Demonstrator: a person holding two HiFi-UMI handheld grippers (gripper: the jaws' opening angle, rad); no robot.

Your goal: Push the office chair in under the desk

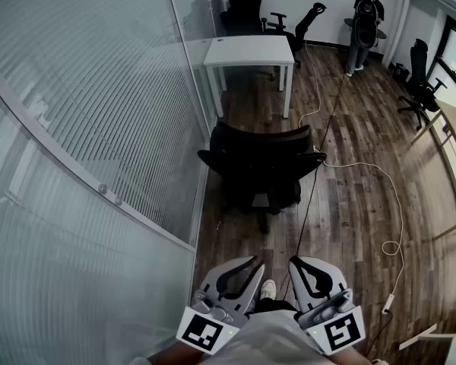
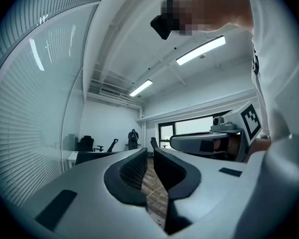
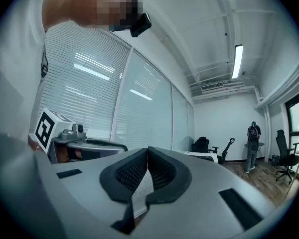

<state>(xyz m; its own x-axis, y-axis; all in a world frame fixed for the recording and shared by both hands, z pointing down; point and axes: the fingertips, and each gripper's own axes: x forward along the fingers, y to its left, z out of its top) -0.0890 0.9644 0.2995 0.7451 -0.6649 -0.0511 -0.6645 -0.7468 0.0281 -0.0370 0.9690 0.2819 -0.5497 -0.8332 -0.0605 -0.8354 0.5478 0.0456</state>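
Wood-plank flooring (image 1: 349, 204) and a blind-covered glass partition (image 1: 83, 112) along the left of the desk (image 1: 247, 50) make up the room. Farthest from the desk, at the near edge of the head view, both tools are held level and side by side. The left gripper (image 1: 247, 268) is seen with its jaws narrowly apart and nothing between them. The right gripper (image 1: 300, 268) is seen with its pads pressed together, also empty. A shoe (image 1: 267, 289) is noted just below them. The office chair (image 1: 262, 162) is found between the grippers and the desk, well apart from both and untouched. Which way it faces is not settled from these views. A cable (image 1: 395, 204) is trailed across the floor, passing near the chair's right side on its way past the desk. Beyond the desk, spare chairs (image 1: 243, 12) and a standing person (image 1: 362, 33) are recorded. The approach step is judged to be in hand, with pushing not yet begun. The next move is judged to call for the grippers to be carried forward onto the chair's upper edge, then driven straight toward the desk opening. The cable is flagged as a possible snag for the castors. No brand or legible writing is found; only square black-and-white markers (image 1: 205, 331) are seen on the gripper cubes.
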